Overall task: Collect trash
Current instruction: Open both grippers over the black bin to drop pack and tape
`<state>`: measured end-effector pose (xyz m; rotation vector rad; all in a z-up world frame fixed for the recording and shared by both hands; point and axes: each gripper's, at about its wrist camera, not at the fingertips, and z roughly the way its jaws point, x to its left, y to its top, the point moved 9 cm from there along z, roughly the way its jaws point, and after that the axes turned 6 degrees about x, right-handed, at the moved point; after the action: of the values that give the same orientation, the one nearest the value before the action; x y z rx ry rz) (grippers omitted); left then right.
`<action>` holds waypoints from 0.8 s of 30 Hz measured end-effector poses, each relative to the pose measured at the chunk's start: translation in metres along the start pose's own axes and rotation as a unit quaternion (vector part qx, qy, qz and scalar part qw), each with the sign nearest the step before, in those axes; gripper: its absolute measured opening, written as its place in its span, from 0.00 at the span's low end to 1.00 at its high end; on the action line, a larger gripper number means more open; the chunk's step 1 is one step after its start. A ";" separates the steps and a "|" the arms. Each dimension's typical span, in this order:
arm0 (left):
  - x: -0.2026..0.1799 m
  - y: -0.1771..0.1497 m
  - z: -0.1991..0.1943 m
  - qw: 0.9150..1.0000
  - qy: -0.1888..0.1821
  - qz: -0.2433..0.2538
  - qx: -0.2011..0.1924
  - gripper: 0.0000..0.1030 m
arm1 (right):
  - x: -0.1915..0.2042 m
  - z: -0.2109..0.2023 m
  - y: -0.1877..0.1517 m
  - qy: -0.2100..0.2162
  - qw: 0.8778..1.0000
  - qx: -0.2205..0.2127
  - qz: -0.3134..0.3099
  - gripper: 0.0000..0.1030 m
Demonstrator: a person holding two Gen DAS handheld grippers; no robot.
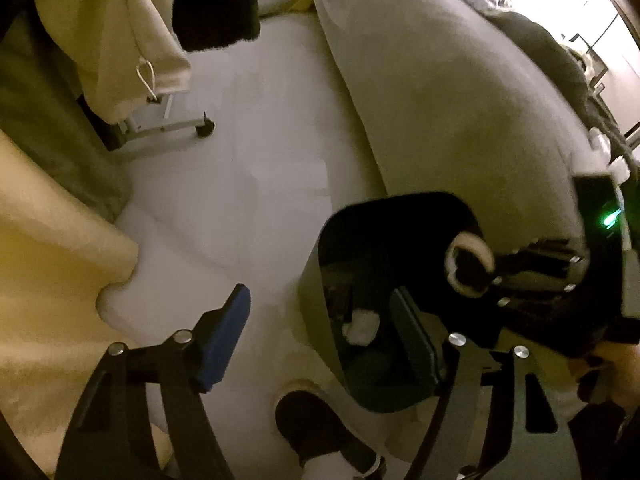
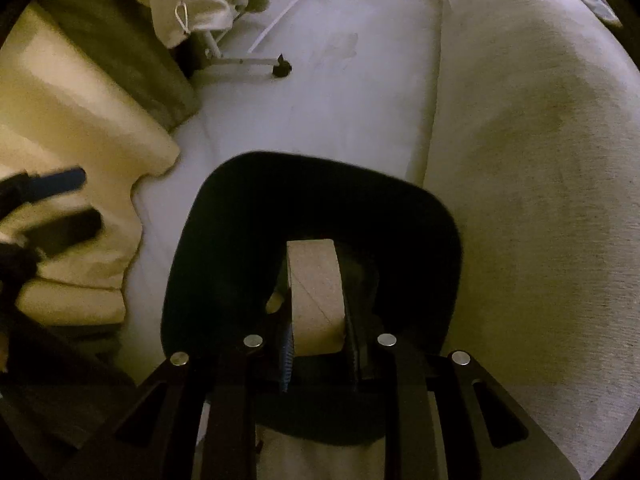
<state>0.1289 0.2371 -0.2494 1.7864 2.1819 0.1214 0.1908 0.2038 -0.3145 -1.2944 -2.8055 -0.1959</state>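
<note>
- Surroundings: ahead of both my jaws lies the pale floor (image 2: 320,92); a grey couch (image 2: 540,160) flanks it to the right, draped cream and olive cloths (image 2: 80,120) to the left, and a wheeled stand (image 2: 256,65) farther ahead.
- Black bin (image 2: 224,248): open mouth directly beneath my right jaws (image 2: 319,354); a white wad (image 1: 361,326) lies inside.
- Cardboard tube (image 2: 316,300): pinched flat between my right jaws, closed on it, over the bin's mouth; long axis running away along the fingers, far end pointing down into the bin.
- My left jaws (image 1: 324,340): apart, nothing between them; blue pad (image 1: 226,336) over the floor, right finger across the bin's rim.
- A shoe (image 1: 316,428) shows below.
</note>
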 end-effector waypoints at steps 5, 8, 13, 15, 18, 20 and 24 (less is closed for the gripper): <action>-0.001 0.010 -0.017 0.999 -0.009 -0.007 -0.033 0.69 | 0.004 0.008 -0.006 0.001 1.000 0.014 -0.003 0.30; -0.002 0.016 -0.027 0.998 -0.020 -0.010 -0.052 0.67 | 0.006 0.010 -0.010 0.007 1.000 0.019 -0.003 0.58; -0.006 0.028 -0.047 0.995 -0.031 -0.010 -0.091 0.62 | 0.007 0.009 -0.013 0.008 1.000 0.023 -0.007 0.61; -0.009 0.032 -0.056 0.994 -0.038 -0.014 -0.104 0.61 | 0.006 0.006 -0.013 0.009 1.000 0.021 -0.008 0.61; -0.015 0.039 -0.069 0.991 -0.044 -0.012 -0.126 0.60 | 0.004 -0.001 -0.014 0.010 1.000 0.012 -0.010 0.64; -0.022 0.045 -0.078 0.989 -0.050 -0.010 -0.141 0.59 | 0.004 -0.004 -0.015 0.016 1.000 0.006 -0.009 0.65; -0.034 0.054 -0.092 0.984 -0.070 -0.012 -0.165 0.58 | 0.005 -0.018 -0.016 0.017 1.000 -0.010 -0.013 0.66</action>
<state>0.1583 0.2280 -0.1421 1.5367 1.9521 0.3217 0.1755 0.1947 -0.2977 -1.2478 -2.7999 -0.2464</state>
